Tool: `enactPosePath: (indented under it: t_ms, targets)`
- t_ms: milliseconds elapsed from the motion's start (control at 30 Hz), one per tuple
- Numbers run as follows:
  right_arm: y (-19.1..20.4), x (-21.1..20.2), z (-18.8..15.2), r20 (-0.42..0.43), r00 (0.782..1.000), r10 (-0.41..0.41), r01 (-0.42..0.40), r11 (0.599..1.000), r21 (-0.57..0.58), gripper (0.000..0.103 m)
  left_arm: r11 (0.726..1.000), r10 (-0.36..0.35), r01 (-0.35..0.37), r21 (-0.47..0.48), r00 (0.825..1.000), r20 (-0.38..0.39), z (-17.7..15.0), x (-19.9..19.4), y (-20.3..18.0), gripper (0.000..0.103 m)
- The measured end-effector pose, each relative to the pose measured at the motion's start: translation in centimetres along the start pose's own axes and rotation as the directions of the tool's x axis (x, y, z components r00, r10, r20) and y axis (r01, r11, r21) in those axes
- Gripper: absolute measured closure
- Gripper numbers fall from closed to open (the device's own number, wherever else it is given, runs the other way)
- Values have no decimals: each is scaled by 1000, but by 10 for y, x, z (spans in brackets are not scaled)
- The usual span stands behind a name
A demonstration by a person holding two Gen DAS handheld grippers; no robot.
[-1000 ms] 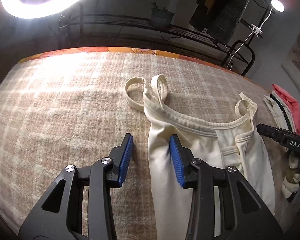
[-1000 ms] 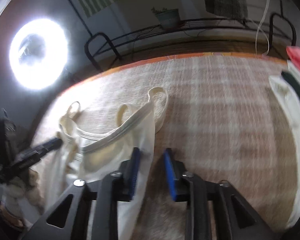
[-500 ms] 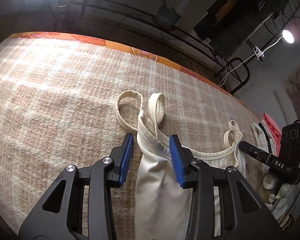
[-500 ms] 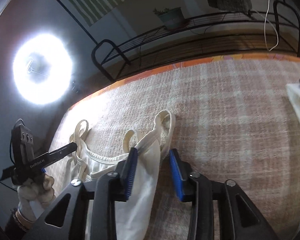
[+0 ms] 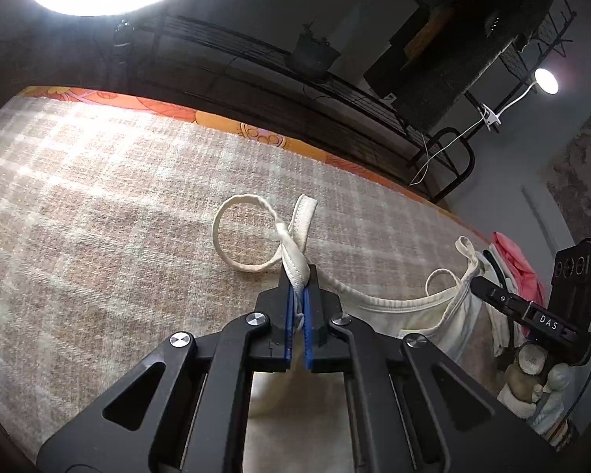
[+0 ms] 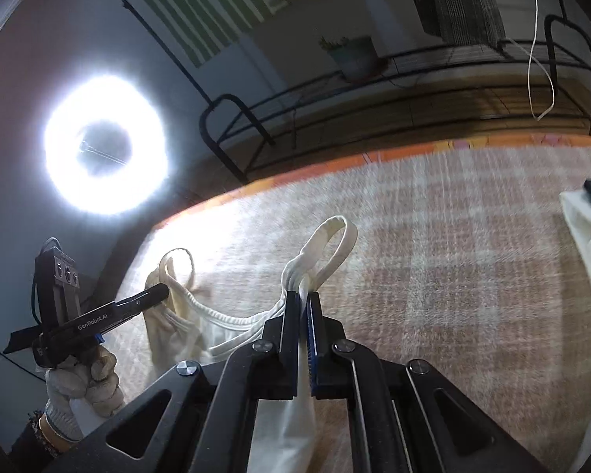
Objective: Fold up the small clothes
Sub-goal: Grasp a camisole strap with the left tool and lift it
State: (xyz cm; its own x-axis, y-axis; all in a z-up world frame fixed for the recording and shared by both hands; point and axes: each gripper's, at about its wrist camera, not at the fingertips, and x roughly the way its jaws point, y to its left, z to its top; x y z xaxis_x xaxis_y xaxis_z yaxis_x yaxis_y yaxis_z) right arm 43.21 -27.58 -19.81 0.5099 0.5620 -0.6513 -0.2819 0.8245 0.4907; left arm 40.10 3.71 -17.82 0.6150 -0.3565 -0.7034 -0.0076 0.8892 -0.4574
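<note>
A cream camisole top (image 5: 394, 303) hangs between my two grippers above a plaid blanket (image 5: 98, 205). My left gripper (image 5: 299, 276) is shut on its left shoulder, where the two straps (image 5: 240, 232) loop out past the fingertips. My right gripper (image 6: 304, 295) is shut on the right shoulder, with a strap loop (image 6: 335, 244) standing up beyond it. The neckline (image 6: 224, 319) sags between them. The right gripper also shows at the right of the left wrist view (image 5: 480, 283), and the left gripper at the left of the right wrist view (image 6: 161, 291).
Other clothes lie at the blanket's right side: a pink piece (image 5: 516, 260) and white pieces (image 6: 587, 260). A black metal rack (image 5: 335, 90) with a potted plant (image 6: 354, 55) stands behind the blanket's orange edge (image 5: 216, 118). A ring light (image 6: 104, 146) shines at the left.
Both grippers moved forward to the top's shoulders and closed on them. The top has since risen off the blanket and hangs between them.
</note>
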Motion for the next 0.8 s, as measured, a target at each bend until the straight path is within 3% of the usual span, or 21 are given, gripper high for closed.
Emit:
enactPosePath:
  t_ms: [400, 800]
  targets:
    - [62, -74, -29, 43, 999, 23, -18, 995, -100, 103, 999, 2, -3, 33, 999, 36, -31, -88, -13, 102]
    - [108, -122, -106, 10, 1000, -18, 19, 990, -142, 103, 999, 37, -37, 23, 999, 4, -113, -150, -9, 102]
